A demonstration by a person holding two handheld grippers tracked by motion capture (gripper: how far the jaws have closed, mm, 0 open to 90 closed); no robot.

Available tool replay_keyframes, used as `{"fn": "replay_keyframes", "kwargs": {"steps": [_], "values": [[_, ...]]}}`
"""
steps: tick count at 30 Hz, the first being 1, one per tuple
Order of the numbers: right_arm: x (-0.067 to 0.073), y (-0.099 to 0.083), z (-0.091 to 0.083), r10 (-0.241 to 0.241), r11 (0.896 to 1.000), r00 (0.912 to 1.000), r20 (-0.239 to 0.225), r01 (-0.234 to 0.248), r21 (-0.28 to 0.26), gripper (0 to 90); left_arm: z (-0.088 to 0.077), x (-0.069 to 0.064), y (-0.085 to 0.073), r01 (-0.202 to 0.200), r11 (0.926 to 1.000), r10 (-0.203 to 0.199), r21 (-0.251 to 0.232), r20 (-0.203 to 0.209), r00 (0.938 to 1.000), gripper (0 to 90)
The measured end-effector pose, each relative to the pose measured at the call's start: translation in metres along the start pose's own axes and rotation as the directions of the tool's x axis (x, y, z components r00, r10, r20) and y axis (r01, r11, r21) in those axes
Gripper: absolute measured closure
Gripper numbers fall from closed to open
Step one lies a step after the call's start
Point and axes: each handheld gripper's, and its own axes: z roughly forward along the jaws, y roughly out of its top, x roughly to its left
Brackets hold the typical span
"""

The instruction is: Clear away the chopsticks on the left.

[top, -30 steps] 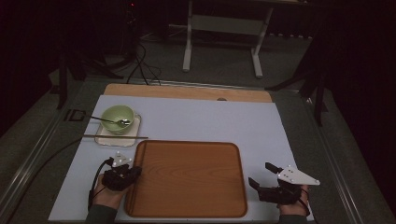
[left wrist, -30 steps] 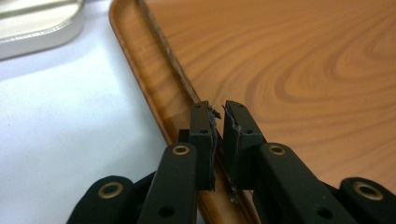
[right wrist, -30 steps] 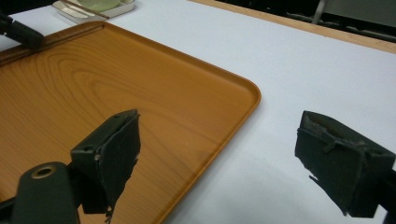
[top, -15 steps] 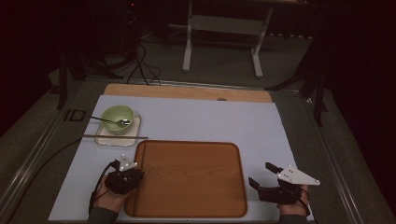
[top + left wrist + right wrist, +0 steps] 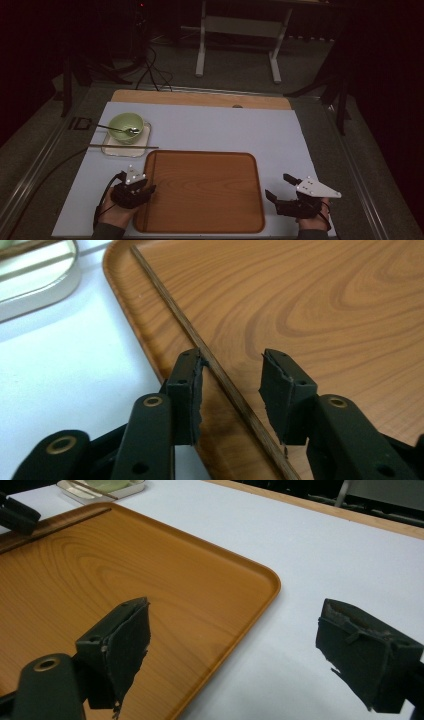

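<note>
One chopstick (image 5: 220,375) was lying along the left inner edge of the wooden tray (image 5: 205,192), and the left gripper (image 5: 136,186) sat right over it with its jaws partly apart. They had just been opening, with the stick between the pads but no longer pinched, so I'd say this was the release step of laying the chopstick in the tray. A second chopstick (image 5: 122,146) lay across the small white dish (image 5: 142,145) up by the green bowl (image 5: 125,122) with a spoon (image 5: 120,130) in it. The right gripper (image 5: 284,192) rested wide open and empty off the tray's right edge. Next move probably calls for backing the left gripper off straight without nudging the stick, then going for the other one.
</note>
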Motion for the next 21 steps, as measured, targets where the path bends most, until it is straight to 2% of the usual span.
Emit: {"fn": "replay_keyframes", "kwargs": {"steps": [6,12,14,16,19,21], "values": [[0.0,0.0,-0.003,-0.001,1.0,1.0,-0.003,0.001,-0.005,13.8,-0.008,0.005,0.002,0.012,0.9996,-0.013,-0.024,-0.033,0.9994,53.3],[-0.001,0.001,-0.002,-0.006,1.0,0.9999,-0.012,0.005,-0.009,13.8,-0.009,0.011,0.003,0.037,0.9992,-0.037,-0.017,-0.04,0.9985,49.4],[-0.001,0.001,-0.003,-0.008,1.0,0.9999,-0.01,0.008,-0.015,13.7,-0.011,0.013,0.005,0.03,0.9993,-0.031,-0.02,-0.039,0.9988,49.0],[-0.001,0.001,-0.005,-0.008,1.0,0.9999,-0.008,0.008,-0.021,13.7,-0.014,0.016,0.008,0.015,0.9994,-0.016,-0.033,-0.044,0.9989,48.2],[-0.001,0.001,-0.006,-0.005,1.0,1.0,-0.003,0.004,-0.023,13.8,-0.022,0.024,0.015,-0.012,0.9967,0.008,-0.08,-0.059,0.9982,47.0],[-0.001,0.001,-0.006,-0.005,1.0,1.0,-0.001,0.005,-0.025,13.7,-0.028,0.033,0.02,-0.014,0.9934,0.006,-0.114,-0.077,0.997,45.4]]}}
